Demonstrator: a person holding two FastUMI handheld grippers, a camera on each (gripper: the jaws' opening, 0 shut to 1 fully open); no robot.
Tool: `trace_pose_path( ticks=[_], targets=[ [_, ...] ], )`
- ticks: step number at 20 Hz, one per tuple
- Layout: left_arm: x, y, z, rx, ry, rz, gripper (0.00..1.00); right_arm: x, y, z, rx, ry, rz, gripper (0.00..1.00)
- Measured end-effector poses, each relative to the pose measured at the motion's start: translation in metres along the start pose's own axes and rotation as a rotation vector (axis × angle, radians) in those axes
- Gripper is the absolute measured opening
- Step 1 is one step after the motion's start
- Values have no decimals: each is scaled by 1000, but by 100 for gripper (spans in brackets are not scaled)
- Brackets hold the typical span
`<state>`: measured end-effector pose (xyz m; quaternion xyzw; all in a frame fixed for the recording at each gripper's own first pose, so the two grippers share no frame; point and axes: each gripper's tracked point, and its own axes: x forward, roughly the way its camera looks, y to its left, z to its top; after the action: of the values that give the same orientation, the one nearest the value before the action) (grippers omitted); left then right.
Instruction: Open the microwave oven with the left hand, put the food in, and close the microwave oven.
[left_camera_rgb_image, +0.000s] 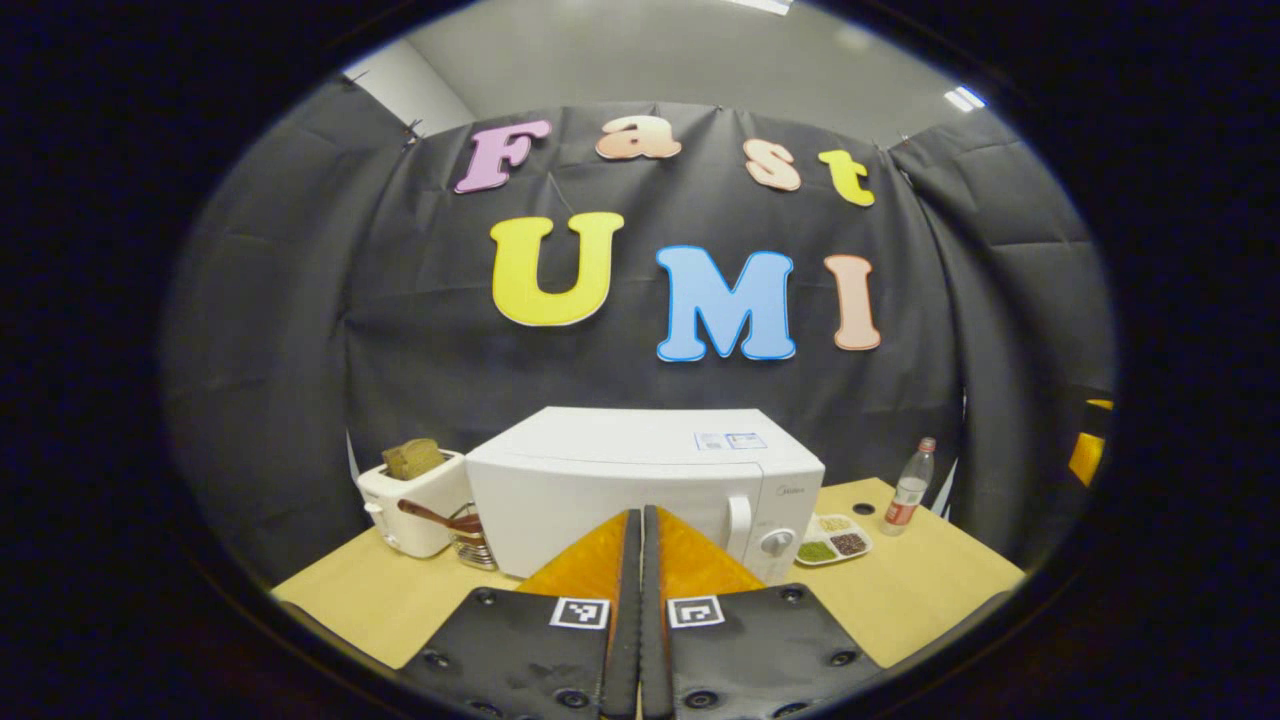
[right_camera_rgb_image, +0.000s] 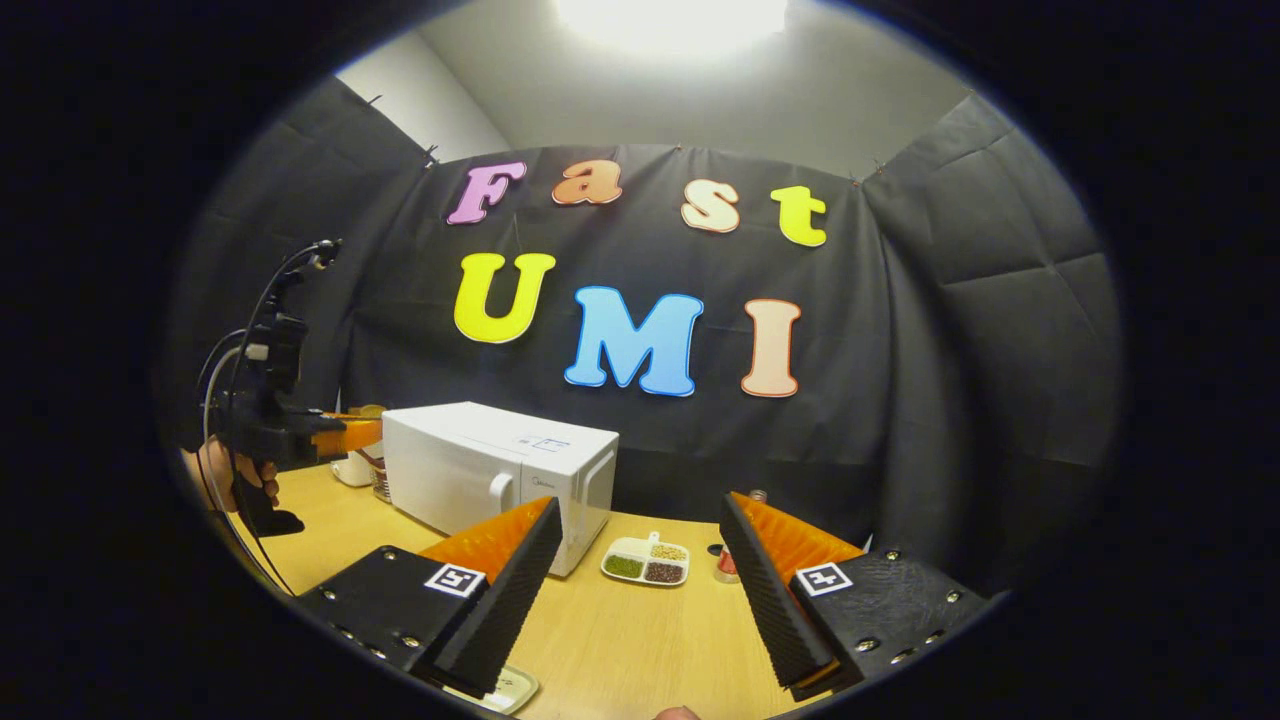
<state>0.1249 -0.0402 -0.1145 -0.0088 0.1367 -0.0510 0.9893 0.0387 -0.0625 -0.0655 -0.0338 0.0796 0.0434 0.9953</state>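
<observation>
The white microwave (left_camera_rgb_image: 600, 470) stands shut on the wooden table (left_camera_rgb_image: 930, 590), with its handle (left_camera_rgb_image: 738, 525) and a knob (left_camera_rgb_image: 777, 543) on its right side. My left gripper (left_camera_rgb_image: 635, 517) is shut on nothing, a short way in front of the door and left of the handle. A white divided tray of food (left_camera_rgb_image: 835, 540) lies just right of the microwave. In the right gripper view, my right gripper (right_camera_rgb_image: 640, 515) hangs open and empty above the table, with the food tray (right_camera_rgb_image: 647, 560) ahead between its fingers. The microwave (right_camera_rgb_image: 500, 465) is to its left, the left gripper (right_camera_rgb_image: 350, 432) beyond it in a hand (right_camera_rgb_image: 225, 475).
A white toaster (left_camera_rgb_image: 410, 495) with bread in it and a holder of utensils (left_camera_rgb_image: 467, 532) stand left of the microwave. A bottle (left_camera_rgb_image: 910, 487) stands at the back right beside a small dark cap (left_camera_rgb_image: 864, 508). A white dish's edge (right_camera_rgb_image: 505, 690) shows under my right gripper.
</observation>
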Motion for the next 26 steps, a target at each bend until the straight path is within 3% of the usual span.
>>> trace_pose_path(
  ticks=[7,10,14,17,26],
  targets=[
    [-82,48,16,-2,-28,21,7,-10,61,22,-18,-21,57,97],
    [-113,74,16,45,-38,44,8,-20,81,32,-3,-43,51,97],
    [-149,97,16,50,-79,72,90,-29,101,36,13,-46,46,97],
    [-165,110,16,53,-100,89,94,-32,110,38,16,-50,41,97],
    [-184,127,30,56,-170,85,94,-38,121,47,50,-83,17,97]
  ],
)
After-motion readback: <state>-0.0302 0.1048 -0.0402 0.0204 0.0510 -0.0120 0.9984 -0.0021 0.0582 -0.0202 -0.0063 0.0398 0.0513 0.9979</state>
